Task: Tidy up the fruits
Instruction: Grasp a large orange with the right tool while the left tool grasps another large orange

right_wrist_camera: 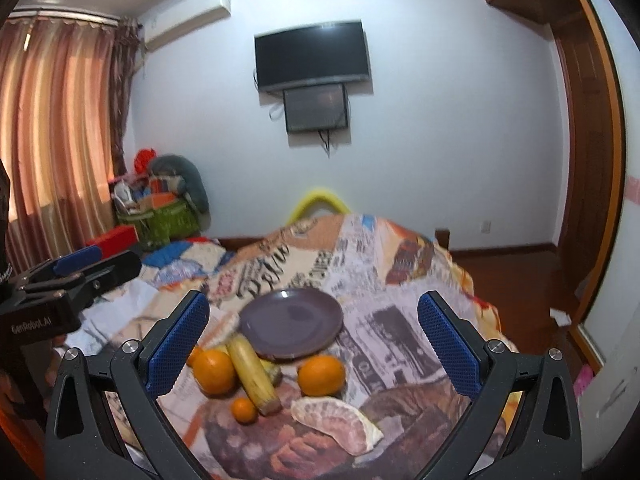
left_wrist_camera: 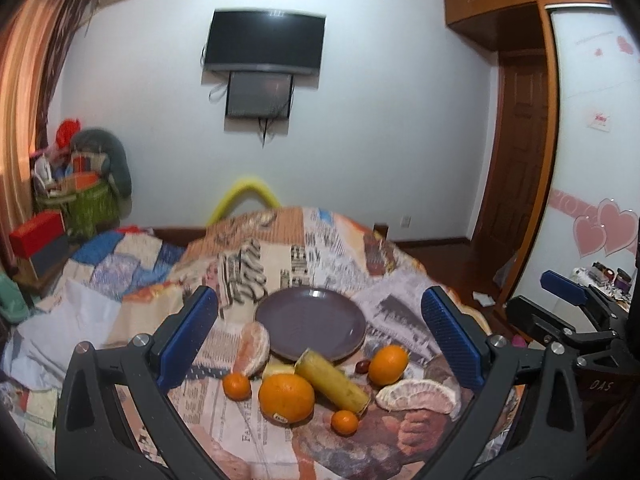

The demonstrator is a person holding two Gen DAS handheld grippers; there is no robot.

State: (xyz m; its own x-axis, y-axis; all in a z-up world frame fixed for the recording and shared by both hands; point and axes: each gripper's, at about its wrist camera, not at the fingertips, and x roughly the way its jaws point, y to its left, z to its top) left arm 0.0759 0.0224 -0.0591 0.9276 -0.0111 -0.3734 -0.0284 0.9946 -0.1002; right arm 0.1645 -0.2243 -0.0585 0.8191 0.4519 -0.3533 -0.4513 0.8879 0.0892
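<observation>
An empty purple plate (left_wrist_camera: pixel 310 322) (right_wrist_camera: pixel 291 323) lies on a table with a newspaper-print cloth (left_wrist_camera: pixel 384 280). In front of it lie a big orange (left_wrist_camera: pixel 286 398) (right_wrist_camera: pixel 214 372), a second orange (left_wrist_camera: pixel 388 364) (right_wrist_camera: pixel 321 375), a banana piece (left_wrist_camera: pixel 332 380) (right_wrist_camera: pixel 254 376), two small tangerines (left_wrist_camera: pixel 237 386) (left_wrist_camera: pixel 344 423), two peeled pomelo wedges (left_wrist_camera: pixel 252 348) (left_wrist_camera: pixel 418 396) and a small dark red fruit (left_wrist_camera: pixel 362 367). My left gripper (left_wrist_camera: pixel 320 340) is open and empty above the fruit. My right gripper (right_wrist_camera: pixel 312 344) is open and empty, also above the fruit; it shows in the left wrist view (left_wrist_camera: pixel 568 300).
A bed with a patchwork quilt (left_wrist_camera: pixel 120 264) lies left of the table. A red box (left_wrist_camera: pixel 38 234) and a green basket of clutter (left_wrist_camera: pixel 86 204) stand at the far left. A TV (left_wrist_camera: pixel 264 42) hangs on the wall. A wooden door (left_wrist_camera: pixel 516 152) is at the right.
</observation>
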